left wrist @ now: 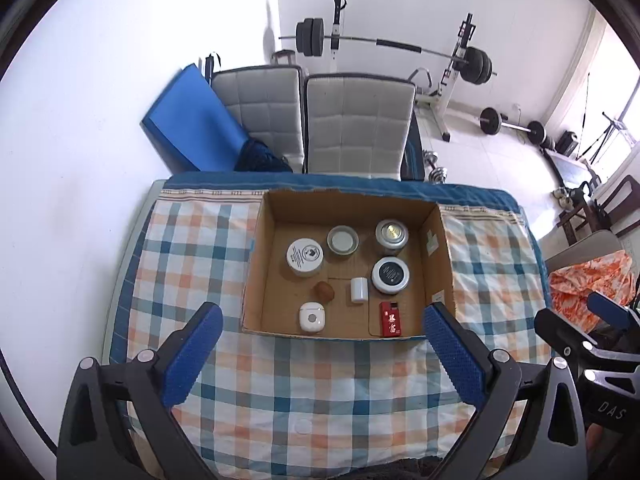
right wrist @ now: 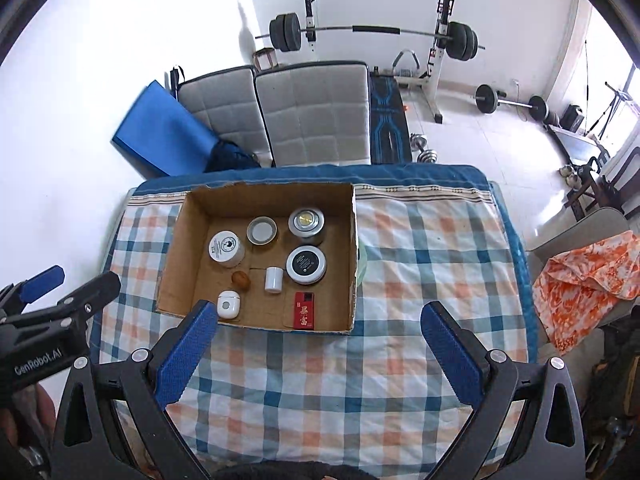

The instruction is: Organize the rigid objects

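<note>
Rigid objects, seven small ones, all lie inside the open brown cardboard box (left wrist: 434, 248) that sits toward the far edge of the table, on the blue, orange and white checked cloth (left wrist: 304, 384).

Along the box's far wall stand a white round tub with a printed lid (left wrist: 305, 257), a grey-rimmed round jar (left wrist: 343, 240) and a silver tin with a shiny top (left wrist: 391, 234). Nearer you are a white tub with a black lid (left wrist: 390, 275), a small white cylinder (left wrist: 359, 289) and a small brown rounded piece (left wrist: 323, 291). By the near wall lie a white rounded case (left wrist: 312, 317) and a red flat pack with white characters (left wrist: 390, 319).

You hold nothing. Your left gripper (left wrist: 320, 356) and right gripper (right wrist: 316, 354) are both spread wide above the bare cloth at the table's near edge. With no loose item showing on the cloth, the sorting looks finished or nearly so.

The right wrist view alone shows something pale green (right wrist: 362, 258) tucked outside the box's right wall; what it is cannot be told. The left wrist view hides that spot.
</note>
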`<state>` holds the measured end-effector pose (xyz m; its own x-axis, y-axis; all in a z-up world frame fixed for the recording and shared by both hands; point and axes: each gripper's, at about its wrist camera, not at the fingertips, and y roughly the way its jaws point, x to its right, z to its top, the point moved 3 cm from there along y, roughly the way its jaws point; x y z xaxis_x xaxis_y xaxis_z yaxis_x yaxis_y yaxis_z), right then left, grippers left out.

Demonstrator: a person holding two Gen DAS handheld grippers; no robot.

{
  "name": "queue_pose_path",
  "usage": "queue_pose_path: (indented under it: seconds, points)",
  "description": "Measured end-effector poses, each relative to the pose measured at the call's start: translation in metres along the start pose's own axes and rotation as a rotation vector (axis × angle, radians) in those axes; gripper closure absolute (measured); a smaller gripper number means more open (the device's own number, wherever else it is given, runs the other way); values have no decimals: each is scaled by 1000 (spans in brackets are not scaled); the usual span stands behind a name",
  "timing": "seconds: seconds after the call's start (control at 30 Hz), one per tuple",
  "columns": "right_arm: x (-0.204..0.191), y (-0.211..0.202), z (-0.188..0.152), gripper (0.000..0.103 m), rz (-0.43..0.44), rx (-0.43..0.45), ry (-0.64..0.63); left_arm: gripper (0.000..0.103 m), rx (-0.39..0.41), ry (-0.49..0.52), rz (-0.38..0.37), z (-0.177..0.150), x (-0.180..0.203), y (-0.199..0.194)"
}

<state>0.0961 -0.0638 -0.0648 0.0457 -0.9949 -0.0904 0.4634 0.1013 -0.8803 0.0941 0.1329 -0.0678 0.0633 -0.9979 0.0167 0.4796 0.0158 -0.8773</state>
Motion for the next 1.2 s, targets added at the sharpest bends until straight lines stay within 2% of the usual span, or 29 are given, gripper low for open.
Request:
queue_pose_path:
  seconds: [0.2,0.47,1.2]
  points:
    - [1,-41,-7,0,-10,52,1,0,27,-2,-9,-4,4,-25]
    - [7,-66,-12,0,-36,83,2,0,49,12,-16,-12,9,-47]
    - [9,-77,-9,0,-53,103,14,0,91,6,-12,-11,11,-67]
